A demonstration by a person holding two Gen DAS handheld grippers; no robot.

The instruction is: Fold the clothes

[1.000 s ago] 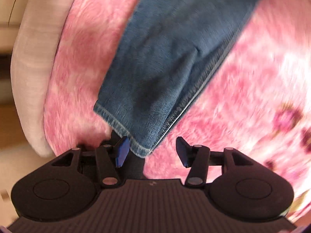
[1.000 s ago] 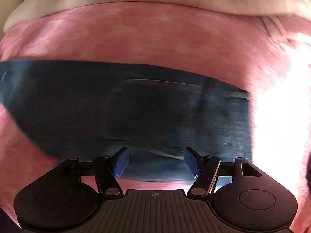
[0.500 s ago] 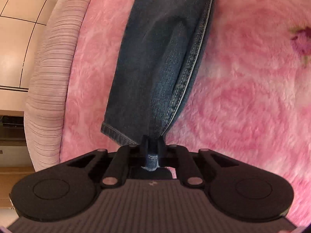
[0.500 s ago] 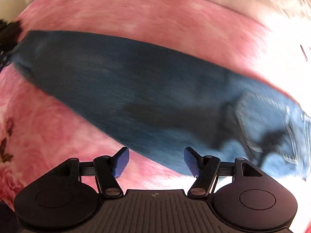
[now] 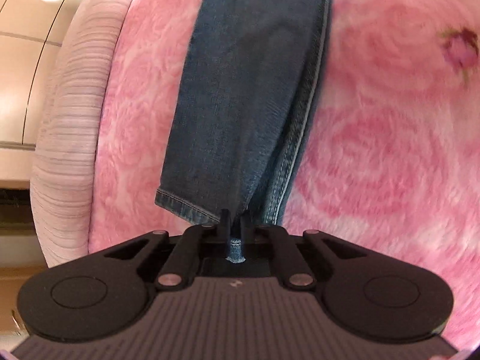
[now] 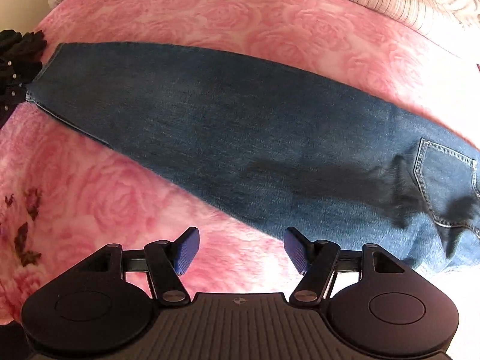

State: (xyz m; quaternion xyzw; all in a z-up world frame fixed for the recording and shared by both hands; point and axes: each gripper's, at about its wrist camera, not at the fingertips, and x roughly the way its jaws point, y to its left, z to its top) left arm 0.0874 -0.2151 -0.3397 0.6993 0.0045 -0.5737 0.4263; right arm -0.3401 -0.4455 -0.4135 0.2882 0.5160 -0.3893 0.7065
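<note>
We're clamping the left gripper (image 5: 235,220) on the jeans (image 5: 249,90) hem; jeans are lying flat across the pink blanket (image 6: 210,9). Right gripper (image 6: 241,249) is hovering released near the seat end.

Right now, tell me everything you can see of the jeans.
The jeans are mid-blue denim with lighter stitching, lying flat and lengthwise on the pink rose-patterned blanket, legs apparently stacked. A back pocket shows at the seat end; the stitched hem is at the other. The left gripper is shut on the hem's corner, a bit of denim poking out behind the jaws. The right gripper is open at the near edge, not touching; shadow falls beside the pocket.
</note>
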